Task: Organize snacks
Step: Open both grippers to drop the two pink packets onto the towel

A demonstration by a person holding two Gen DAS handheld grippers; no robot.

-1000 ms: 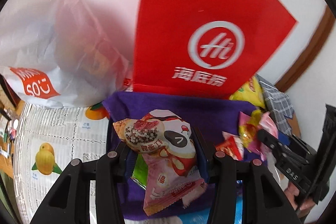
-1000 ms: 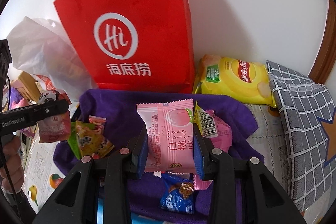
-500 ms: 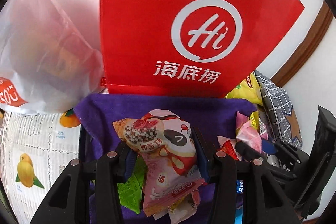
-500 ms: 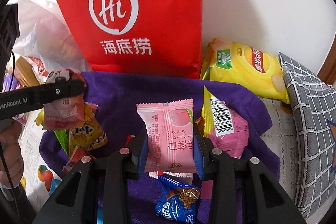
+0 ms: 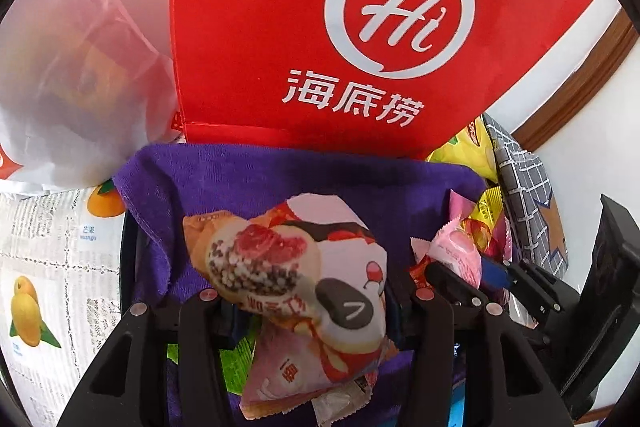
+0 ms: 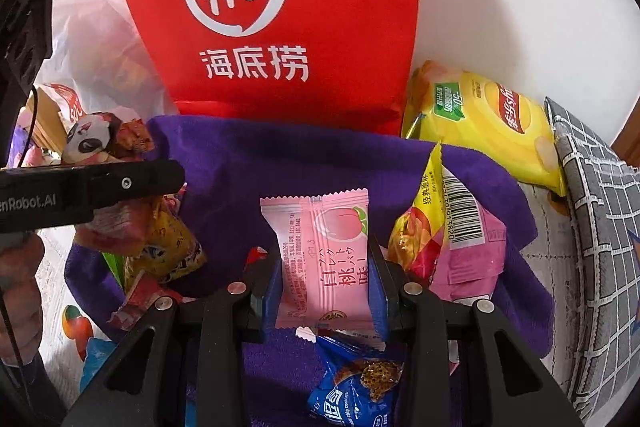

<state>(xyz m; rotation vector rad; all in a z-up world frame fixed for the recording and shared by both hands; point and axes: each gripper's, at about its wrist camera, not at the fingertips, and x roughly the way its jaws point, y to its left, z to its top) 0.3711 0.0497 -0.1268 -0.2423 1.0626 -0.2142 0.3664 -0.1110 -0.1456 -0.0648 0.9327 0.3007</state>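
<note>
While both tools tilt downward over the purple cloth (image 6: 304, 163), the right hand-held gripper (image 6: 324, 291) is clamped at its narrowest on a pink peach-flavour packet (image 6: 320, 255), blue pads pressing its two long edges; the packet stands upright between the fingers, above the cloth, with a peach picture near its top and pink Chinese and Japanese characters running down its face. The left hand-held gripper (image 5: 308, 301) stands partly open around a crumpled panda-print packet (image 5: 304, 279) showing a cut sweet with dark beads; its jaws have just been opening a little, and the packet sits between them, though whether the pads press it I cannot tell. From the right wrist view, that left tool reaches in from the left edge as a black bar lettered "enRobot.AI", with a person's hand (image 6: 20, 279) below it at the frame's edge.

Behind the cloth a red bag (image 5: 360, 27) stands upright, bearing a white ringed "Hi" logo and the characters 海底捞. A yellow crisp bag (image 6: 492, 123) lies to its right, beside a grey checked cloth (image 6: 600, 227). Loose on the purple cloth lie a blue cookie packet (image 6: 352, 391) reading "chip cookies" and a pink pouch with a barcode (image 6: 464, 239). The desk (image 5: 52, 259) is covered by a fruit-print sheet labelled "mango".
</note>
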